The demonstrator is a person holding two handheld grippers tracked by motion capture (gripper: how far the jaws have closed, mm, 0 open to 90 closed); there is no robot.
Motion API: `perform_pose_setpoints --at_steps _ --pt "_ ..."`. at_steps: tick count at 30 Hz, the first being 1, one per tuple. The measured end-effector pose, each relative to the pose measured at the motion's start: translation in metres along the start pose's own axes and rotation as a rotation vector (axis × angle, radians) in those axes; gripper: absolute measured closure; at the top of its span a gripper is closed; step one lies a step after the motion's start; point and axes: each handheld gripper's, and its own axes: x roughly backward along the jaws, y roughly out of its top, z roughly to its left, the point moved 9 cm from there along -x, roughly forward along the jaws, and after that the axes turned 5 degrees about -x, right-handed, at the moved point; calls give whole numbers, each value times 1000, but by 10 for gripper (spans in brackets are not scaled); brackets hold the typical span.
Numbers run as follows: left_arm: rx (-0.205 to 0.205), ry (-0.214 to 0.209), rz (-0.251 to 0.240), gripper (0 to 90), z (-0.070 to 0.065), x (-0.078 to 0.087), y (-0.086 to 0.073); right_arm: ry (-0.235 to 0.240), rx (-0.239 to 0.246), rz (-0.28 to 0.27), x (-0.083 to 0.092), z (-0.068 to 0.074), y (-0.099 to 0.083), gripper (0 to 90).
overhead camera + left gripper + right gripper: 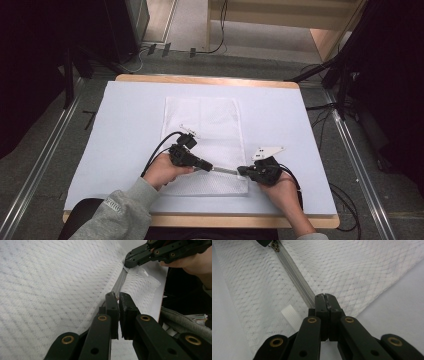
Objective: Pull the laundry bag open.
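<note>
Mesh bag [202, 131] flat mid-table | zipper [294, 277] along its 6 o'clock edge | left gripper [117, 298] pinching slider | right gripper [327, 298] clamped on zipper end at 3 o'clock | progress: zip travel seemingly partway, direction unclear.

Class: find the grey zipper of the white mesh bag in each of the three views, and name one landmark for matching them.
High view: grey zipper at the white mesh bag's near edge.
Left gripper view: upper middle.
Right gripper view: diagonal, upper left to centre.
Landmark: both grippers pinch its ends.
</note>
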Motion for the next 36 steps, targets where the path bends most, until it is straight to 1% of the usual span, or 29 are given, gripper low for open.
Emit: perform_pose_setpoints --at_steps 2,5,7,14,16,23,27,29,33,36 --pt "5 0 4 878 1 2 -2 0 -1 0 0 0 0 900" --pt "-4 4 9 878 2 5 -5 1 1 -3 0 0 0 900" --pt "-3 9 4 878 2 7 -5 2 -7 1 0 0 0 900" --pt "-5 24 5 878 4 10 -7 4 -6 1 0 0 0 900" --pt "-9 26 19 878 5 13 -9 8 -8 0 0 -1 0 900" --pt "-11 36 12 877 6 19 -13 12 -14 -2 0 -1 0 900" --pt "-13 32 14 878 6 22 -15 17 -16 -2 0 -1 -1 900" --pt "-6 23 13 878 6 24 -16 21 -19 -3 0 -1 -1 900" --pt "-5 11 8 877 6 25 -16 22 -18 -5 0 -1 -1 900" --pt "-6 10 13 878 6 26 -17 21 -19 -6 0 -1 -1 900"
